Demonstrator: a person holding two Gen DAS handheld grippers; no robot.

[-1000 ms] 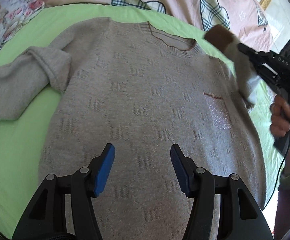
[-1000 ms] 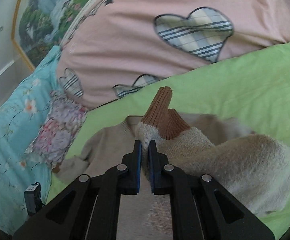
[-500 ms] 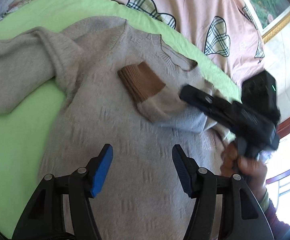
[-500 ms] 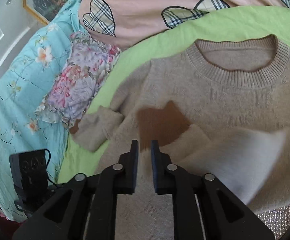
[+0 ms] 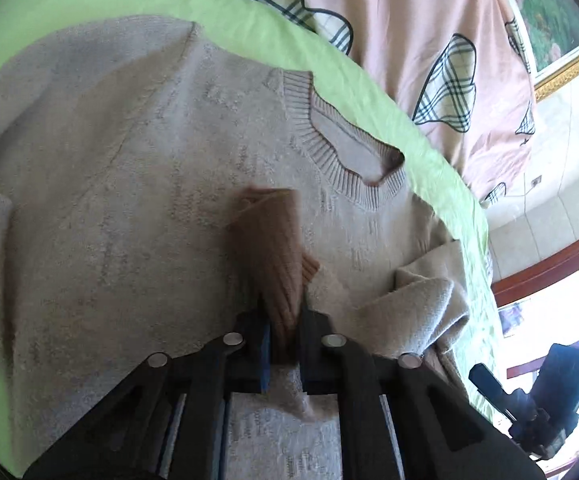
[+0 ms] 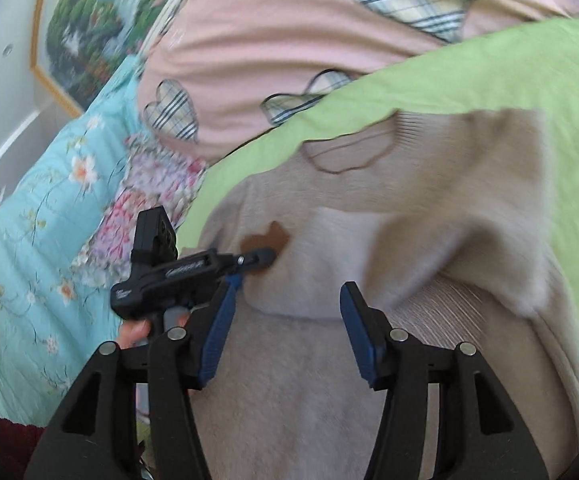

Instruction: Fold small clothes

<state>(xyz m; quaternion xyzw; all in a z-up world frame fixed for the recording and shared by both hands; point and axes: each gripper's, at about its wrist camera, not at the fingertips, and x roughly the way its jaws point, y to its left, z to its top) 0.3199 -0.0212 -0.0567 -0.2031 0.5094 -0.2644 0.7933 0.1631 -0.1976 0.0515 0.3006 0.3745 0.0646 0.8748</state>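
**A:** Where's the garment, and who has it?

**B:** The beige knitted sweater with the ribbed round collar (image 5: 169,184) lies face up on the lime-green bed sheet (image 5: 249,28), neckline toward the pink quilt with plaid hearts (image 5: 409,20). My left hand-held gripper (image 5: 283,332) is pinching the brown ribbed cuff (image 5: 273,248) of the sleeve that is folded across the chest. My right hand-held gripper (image 6: 285,320) is spread wide and holds nothing; it hovers above the lower chest.

**A:** Which relation matters for the next move?

**B:** The cuff runs straight ahead of the left gripper, its long axis pointing up toward the collar, while the sleeve (image 5: 417,300) trails off to the right, back to its shoulder. So I judge the left side is the one to lay that cuff flat across the body. The right gripper is near it but off to the side, with the fold of the sleeve in front of its fingers.

**A:** What has changed from a moment ago?

**B:** A second ago the right gripper carried this cuff in the air and the left was open over the hem. Half a second ago the cuff had been brought down onto the chest, with the left jaws still apart. Now the roles are swapped: left clamped on the cuff, right released and drawn back. The far sleeve isn't clearly in view.
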